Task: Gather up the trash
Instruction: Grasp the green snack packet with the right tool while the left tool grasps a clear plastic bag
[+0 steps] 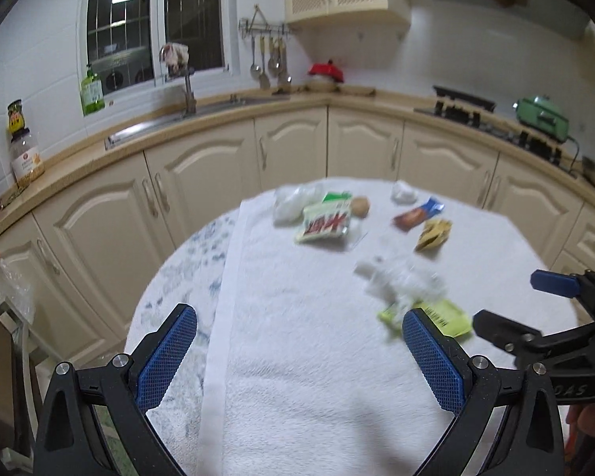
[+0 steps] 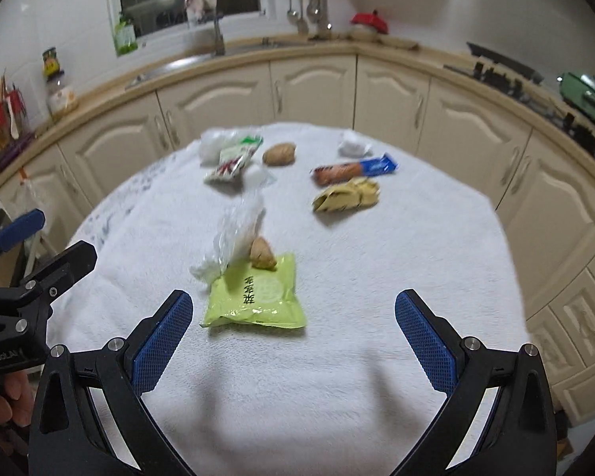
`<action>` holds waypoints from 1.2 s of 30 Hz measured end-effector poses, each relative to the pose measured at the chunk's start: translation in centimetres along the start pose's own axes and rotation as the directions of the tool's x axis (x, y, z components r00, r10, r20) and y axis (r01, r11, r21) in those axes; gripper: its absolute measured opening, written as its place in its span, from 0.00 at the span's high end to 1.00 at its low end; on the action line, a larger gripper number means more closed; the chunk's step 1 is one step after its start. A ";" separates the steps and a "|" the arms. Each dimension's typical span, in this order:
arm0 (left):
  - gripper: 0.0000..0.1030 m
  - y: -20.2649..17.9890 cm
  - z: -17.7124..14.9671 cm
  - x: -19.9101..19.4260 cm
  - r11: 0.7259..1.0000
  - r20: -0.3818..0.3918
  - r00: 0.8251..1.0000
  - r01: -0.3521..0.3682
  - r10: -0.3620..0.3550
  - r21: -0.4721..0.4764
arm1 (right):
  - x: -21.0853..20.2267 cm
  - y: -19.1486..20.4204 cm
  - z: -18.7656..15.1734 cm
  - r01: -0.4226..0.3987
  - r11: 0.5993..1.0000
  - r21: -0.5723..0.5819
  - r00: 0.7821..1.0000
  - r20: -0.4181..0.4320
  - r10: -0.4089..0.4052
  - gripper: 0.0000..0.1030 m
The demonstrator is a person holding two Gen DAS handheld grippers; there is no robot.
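Trash lies on a round table under a white towel point(image 2: 337, 357). Nearest the right gripper point(image 2: 293, 313) is a lime-green packet point(image 2: 258, 297) with a brown lump point(image 2: 262, 254) and a clear plastic wrapper point(image 2: 234, 242) at its far edge. Farther off lie a yellow wrapper point(image 2: 347, 196), an orange-and-blue wrapper point(image 2: 355, 169), a crumpled white tissue point(image 2: 351, 144), a second brown lump point(image 2: 279, 153), a green-white-red packet point(image 2: 232, 164) and a white bag point(image 2: 218, 141). Both grippers are open and empty. The left gripper point(image 1: 299, 329) hovers over the towel point(image 1: 317, 377); the green packet point(image 1: 444, 317) is by its right finger.
Cream kitchen cabinets point(image 1: 202, 182) curve around behind the table, with a sink and tap point(image 1: 188, 95) on the counter. A hob and green pot point(image 1: 541, 117) sit at the right. Jars point(image 1: 23, 150) stand at the left. The right gripper point(image 1: 551, 309) shows at the left view's right edge.
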State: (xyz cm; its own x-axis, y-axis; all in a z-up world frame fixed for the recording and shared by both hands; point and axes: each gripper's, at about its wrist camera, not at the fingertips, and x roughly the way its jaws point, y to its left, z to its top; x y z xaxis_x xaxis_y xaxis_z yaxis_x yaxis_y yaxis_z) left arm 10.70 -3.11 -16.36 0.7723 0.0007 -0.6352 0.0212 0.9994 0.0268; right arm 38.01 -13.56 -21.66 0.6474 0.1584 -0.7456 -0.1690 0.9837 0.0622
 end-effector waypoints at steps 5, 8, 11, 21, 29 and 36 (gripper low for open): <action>0.01 1.7 1.6 4.0 1.000 -0.052 0.999 -0.002 0.001 -0.019 | 3.4 1.1 -0.3 -0.022 1.000 -0.014 0.998 -0.064 0.021 0.00; 0.01 1.8 2.5 6.2 1.000 -0.079 0.997 0.000 -0.002 -0.024 | 5.1 1.6 0.1 -0.048 0.999 -0.010 0.994 -0.094 0.047 0.02; 0.01 1.8 2.9 7.6 1.000 -0.096 0.995 0.014 -0.016 -0.018 | 6.6 2.3 0.3 -0.072 0.997 -0.028 0.989 -0.130 0.068 0.21; 0.01 0.1 4.8 11.5 0.998 -0.115 0.992 0.058 -0.056 0.015 | 6.1 1.0 -0.1 -0.081 0.995 -0.054 0.992 -0.102 0.075 0.57; 0.01 -2.5 5.9 12.8 0.992 -0.126 0.986 0.117 -0.109 0.056 | 2.7 -2.9 -0.7 -0.099 0.995 0.006 0.994 -0.046 0.099 0.59; 0.01 -6.2 7.7 16.3 0.981 -0.163 0.976 0.163 -0.145 0.108 | 1.1 -6.0 -1.3 -0.112 0.990 0.085 0.994 -0.006 0.113 0.59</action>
State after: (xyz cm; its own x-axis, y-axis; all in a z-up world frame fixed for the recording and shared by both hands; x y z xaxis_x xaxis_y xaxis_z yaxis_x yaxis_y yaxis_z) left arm 28.03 -9.60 -20.88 0.6475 -0.1383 -0.7494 0.2155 0.9765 0.0061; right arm 38.78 -19.39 -23.72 0.6193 0.2680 -0.7380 -0.1768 0.9634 0.2015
